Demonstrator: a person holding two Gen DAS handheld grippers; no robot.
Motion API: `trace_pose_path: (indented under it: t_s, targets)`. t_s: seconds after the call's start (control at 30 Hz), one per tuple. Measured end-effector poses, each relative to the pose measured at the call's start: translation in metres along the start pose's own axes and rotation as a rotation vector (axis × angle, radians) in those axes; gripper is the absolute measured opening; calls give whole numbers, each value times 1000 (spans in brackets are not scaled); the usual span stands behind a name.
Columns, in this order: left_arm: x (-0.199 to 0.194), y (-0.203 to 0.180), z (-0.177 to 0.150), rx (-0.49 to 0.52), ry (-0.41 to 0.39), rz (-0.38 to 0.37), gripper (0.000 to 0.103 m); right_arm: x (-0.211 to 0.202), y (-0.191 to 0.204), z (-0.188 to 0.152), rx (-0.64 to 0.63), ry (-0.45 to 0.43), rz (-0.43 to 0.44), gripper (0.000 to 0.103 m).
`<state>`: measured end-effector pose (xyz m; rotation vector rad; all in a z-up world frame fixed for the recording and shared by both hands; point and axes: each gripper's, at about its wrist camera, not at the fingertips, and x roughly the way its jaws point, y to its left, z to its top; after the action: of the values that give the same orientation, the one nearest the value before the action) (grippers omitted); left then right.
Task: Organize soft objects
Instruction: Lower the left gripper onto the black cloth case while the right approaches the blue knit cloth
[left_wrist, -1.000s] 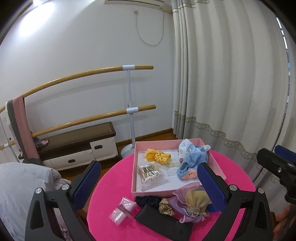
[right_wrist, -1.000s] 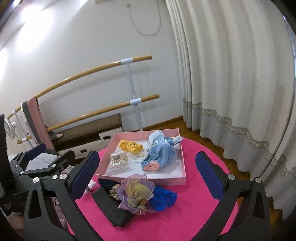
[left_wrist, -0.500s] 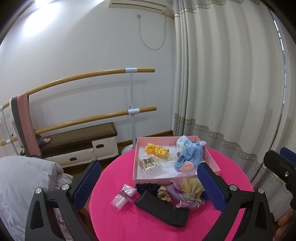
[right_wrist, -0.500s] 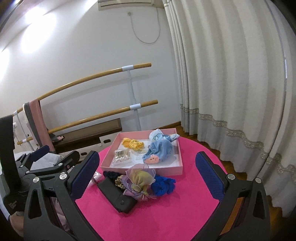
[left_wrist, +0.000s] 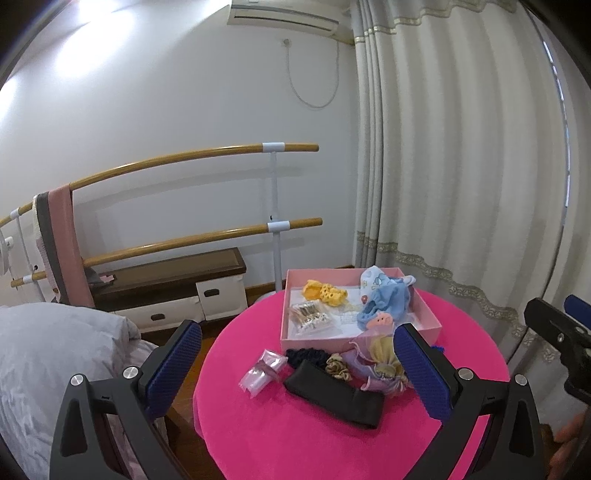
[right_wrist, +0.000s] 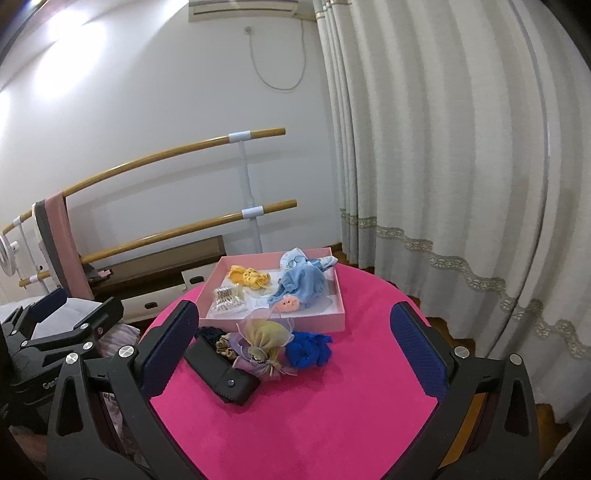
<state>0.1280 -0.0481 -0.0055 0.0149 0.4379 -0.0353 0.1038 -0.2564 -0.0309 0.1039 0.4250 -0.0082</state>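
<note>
A pink box (left_wrist: 428, 317) (right_wrist: 332, 317) sits at the far side of a round pink table (left_wrist: 295, 435) (right_wrist: 332, 406). It holds a blue soft doll (left_wrist: 388, 302) (right_wrist: 303, 284), a yellow scrunchie (left_wrist: 325, 291) (right_wrist: 249, 277) and a bag of hair clips (left_wrist: 308, 315) (right_wrist: 229, 295). In front of the box lie a purple-yellow organza pouch (left_wrist: 376, 362) (right_wrist: 264, 343), a blue scrunchie (right_wrist: 308, 349), a dark scrunchie (left_wrist: 304, 356), a gold scrunchie (left_wrist: 336, 367), a black case (left_wrist: 332, 397) (right_wrist: 221, 373) and a clear bag (left_wrist: 262, 371). My left gripper (left_wrist: 295, 373) and right gripper (right_wrist: 291, 347) are open, empty, held back above the table.
A ballet barre (left_wrist: 184, 162) with a pink towel (left_wrist: 62, 240) stands at the wall over a low bench (left_wrist: 166, 280). Curtains (left_wrist: 461, 184) hang on the right. Grey bedding (left_wrist: 48, 362) lies left of the table.
Both grippers have pulled back and up from the table, so more of the tabletop and room shows. The objects have not moved.
</note>
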Motion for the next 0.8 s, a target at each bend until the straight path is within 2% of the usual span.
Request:
trace_pose_path:
  t_s: [0.53,0.8]
  targets:
    - [-9,9,-14,-10,1,7,103,-7,-1,-6,-4,4,-7,103]
    - [0,13,-21,-14,19,11,103,1,-6,-9,4,26,-16,103]
